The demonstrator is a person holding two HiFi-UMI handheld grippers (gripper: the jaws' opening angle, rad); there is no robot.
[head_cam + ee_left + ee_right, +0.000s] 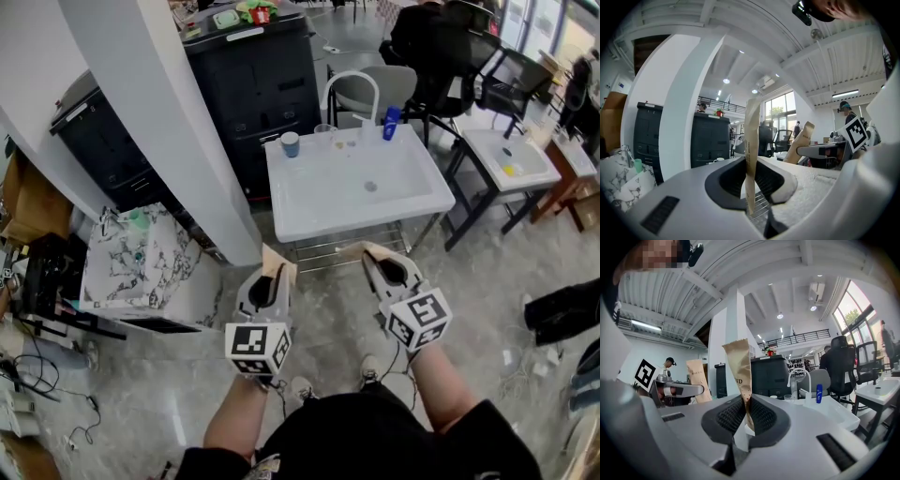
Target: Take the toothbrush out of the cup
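The left claw is clenched on one brown paper packet, and the right claw on a second packet. Two cups, a blue cup and a clear glass, are seen on the white sink, well ahead. No toothbrush can be made out.

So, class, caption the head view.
Left tool and right tool, each pinching a paper packet, face a white sink.
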